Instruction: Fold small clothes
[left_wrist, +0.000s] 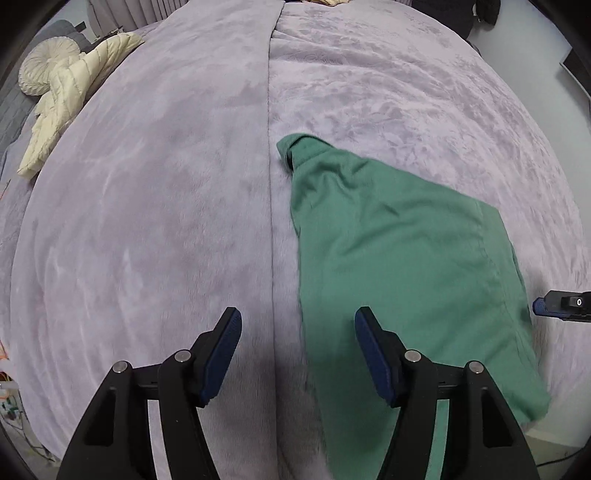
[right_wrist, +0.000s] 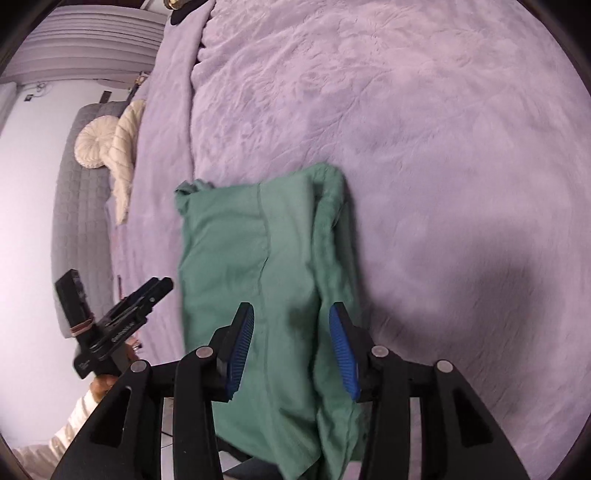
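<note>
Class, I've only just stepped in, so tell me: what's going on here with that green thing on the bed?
A person is folding a green fabric garment on a lilac plush blanket, holding a two-finger gripper in each hand. The garment already lies partly folded near the bed's edge. The right gripper hovers open over its near end, gripping nothing. The left gripper is open beside the garment's left edge, also empty.

Our left gripper (left_wrist: 297, 354) hangs over the bed (left_wrist: 166, 184).
We see its jaws apart and empty, the green garment (left_wrist: 399, 258) lower right, a cream jacket (left_wrist: 74, 96) upper left.
</note>
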